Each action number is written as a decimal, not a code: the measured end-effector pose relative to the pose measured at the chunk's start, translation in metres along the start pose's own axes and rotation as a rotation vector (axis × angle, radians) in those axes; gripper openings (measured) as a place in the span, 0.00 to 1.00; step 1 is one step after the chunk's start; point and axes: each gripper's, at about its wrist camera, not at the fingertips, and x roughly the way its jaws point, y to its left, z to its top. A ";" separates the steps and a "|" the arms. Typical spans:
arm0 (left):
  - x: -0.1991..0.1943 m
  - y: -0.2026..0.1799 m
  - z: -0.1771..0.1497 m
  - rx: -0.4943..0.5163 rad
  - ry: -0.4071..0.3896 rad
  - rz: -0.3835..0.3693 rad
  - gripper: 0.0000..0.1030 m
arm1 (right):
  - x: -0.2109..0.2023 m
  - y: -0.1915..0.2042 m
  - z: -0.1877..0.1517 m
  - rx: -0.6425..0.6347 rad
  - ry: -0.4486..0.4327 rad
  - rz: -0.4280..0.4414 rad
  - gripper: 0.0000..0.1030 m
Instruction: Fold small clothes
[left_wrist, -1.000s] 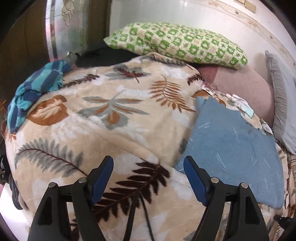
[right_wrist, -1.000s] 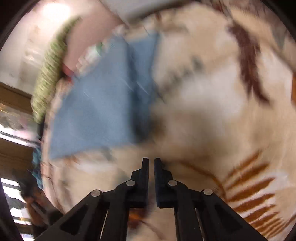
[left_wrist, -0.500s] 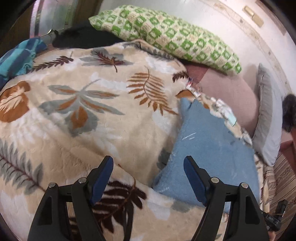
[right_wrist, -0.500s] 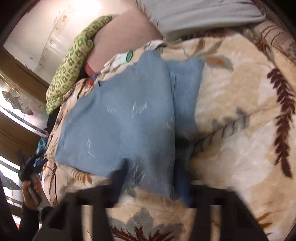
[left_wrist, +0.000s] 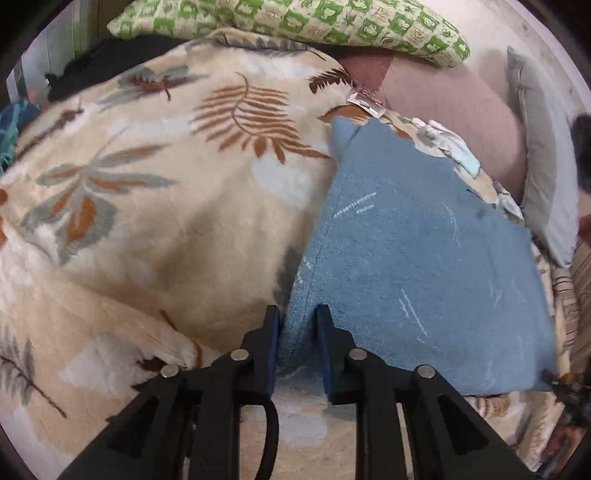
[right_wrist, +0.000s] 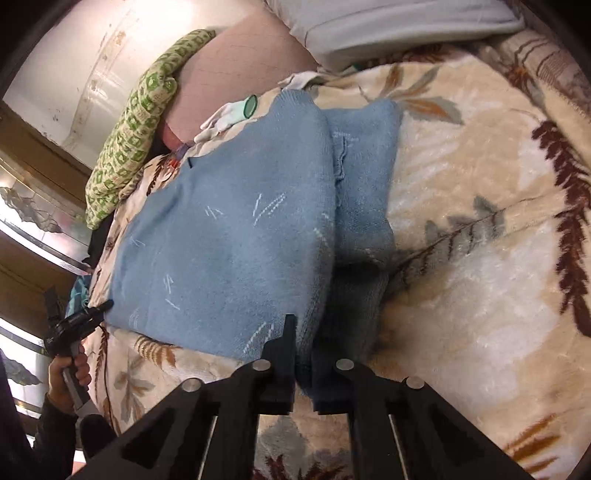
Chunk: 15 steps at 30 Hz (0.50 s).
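Observation:
A blue knitted sweater (left_wrist: 417, 258) lies flat on a cream leaf-patterned blanket (left_wrist: 166, 206). My left gripper (left_wrist: 297, 336) is shut on the sweater's near left corner. In the right wrist view the sweater (right_wrist: 229, 236) has a sleeve folded along its right side. My right gripper (right_wrist: 304, 354) is shut on the sweater's near edge by that fold. The left gripper (right_wrist: 94, 308) shows at the far left corner of the sweater, held by a hand.
A green checked pillow (left_wrist: 295, 22), a pink pillow (left_wrist: 454, 107) and a grey pillow (left_wrist: 539, 166) line the bed's far side. Small pale clothes (left_wrist: 450, 144) lie past the sweater. A teal striped garment (left_wrist: 11, 125) sits at the left edge.
The left gripper moved right and forward to the sweater and closed on its corner. The right gripper swung onto the sweater's other end, opened, and closed on its edge.

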 end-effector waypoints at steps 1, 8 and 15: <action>-0.002 -0.001 0.001 0.004 -0.001 0.004 0.09 | -0.003 0.006 0.000 -0.011 -0.005 -0.005 0.05; -0.011 0.005 0.005 -0.022 -0.013 -0.008 0.08 | -0.017 0.030 -0.022 0.018 0.037 -0.010 0.04; -0.013 0.013 0.012 -0.039 0.004 -0.034 0.08 | -0.015 0.012 -0.026 0.048 0.035 -0.045 0.09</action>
